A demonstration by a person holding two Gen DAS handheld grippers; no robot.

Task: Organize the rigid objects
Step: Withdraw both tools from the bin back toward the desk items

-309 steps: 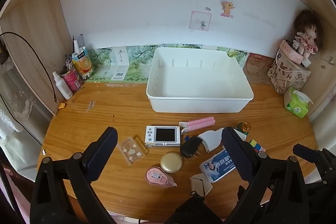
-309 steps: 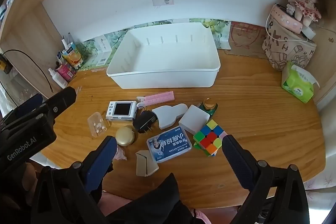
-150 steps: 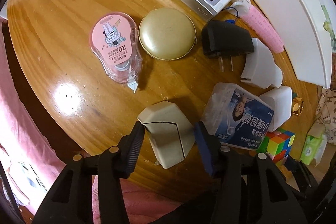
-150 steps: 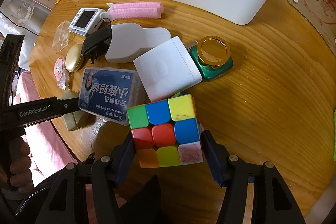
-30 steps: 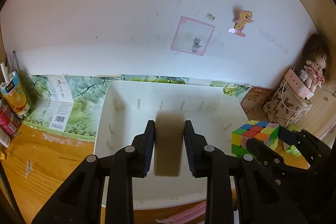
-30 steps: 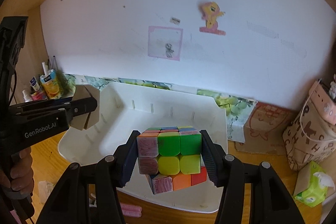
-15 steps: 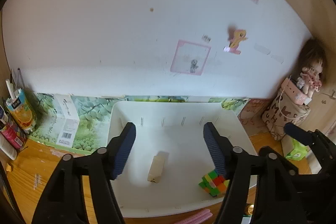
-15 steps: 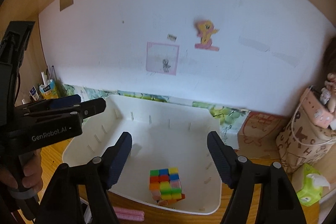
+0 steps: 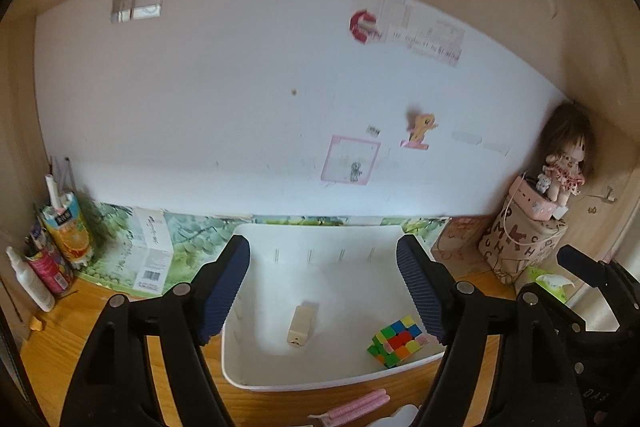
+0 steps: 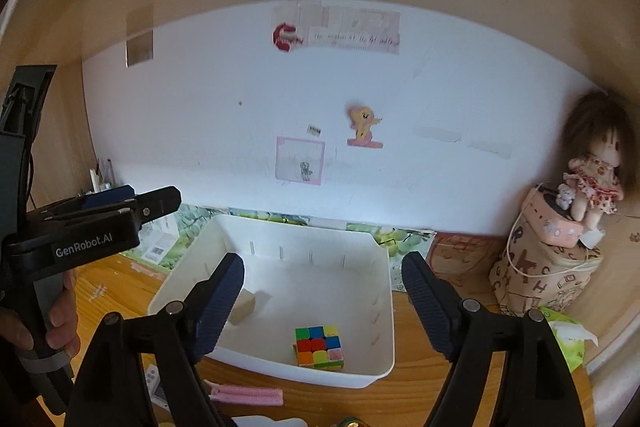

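Note:
In the left wrist view, a white bin holds a beige box near its middle and a coloured puzzle cube at its front right. My left gripper hangs above the bin, its jaws opening with nothing between them. My right gripper is likewise above the bin, jaws opening and empty. Below it sits the cube. The beige box is partly hidden behind its left finger. A pink comb lies on the table in front of the bin.
A doll sits on a patterned bag at the back right, with a green tissue pack beside it. Cartons and bottles stand at the back left. A hand grips the left tool's handle.
Both grippers let go: the beige box and the cube dropped into the bin. The jaws spread wide, and both grippers have risen and drawn back from the bin.

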